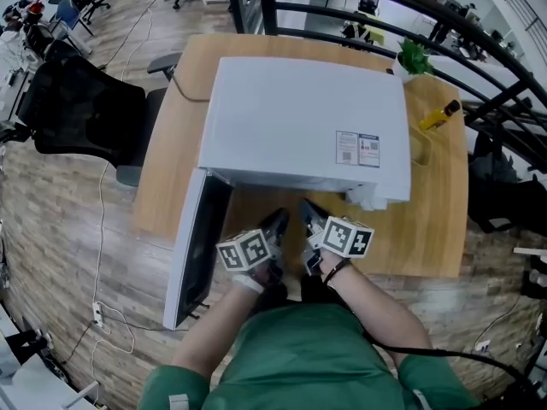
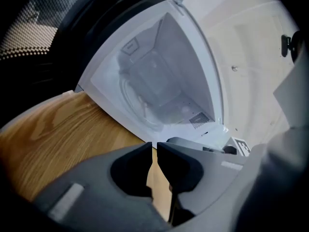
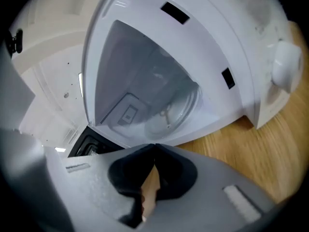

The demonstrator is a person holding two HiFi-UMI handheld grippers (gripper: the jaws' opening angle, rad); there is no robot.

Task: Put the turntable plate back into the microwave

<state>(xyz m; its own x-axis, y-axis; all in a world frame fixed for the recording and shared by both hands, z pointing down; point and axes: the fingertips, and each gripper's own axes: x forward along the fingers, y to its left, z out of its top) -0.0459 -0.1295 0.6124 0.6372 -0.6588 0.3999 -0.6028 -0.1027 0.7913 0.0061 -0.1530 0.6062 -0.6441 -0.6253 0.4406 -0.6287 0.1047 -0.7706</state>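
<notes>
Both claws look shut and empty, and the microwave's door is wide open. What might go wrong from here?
The microwave door sticks out past the front edge of the table, near the left gripper; a sideways swing might knock it. The glass plate lies inside the microwave, but whether it sits squarely on its hub cannot be told, so it might wobble. The right gripper is close to the left one, and they might bump.

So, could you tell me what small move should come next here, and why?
Probably swing the left tongs out to the open door and start pushing it closed: the glass plate seems to lie inside the microwave already, and these and the right tongs are shut and empty.
</notes>
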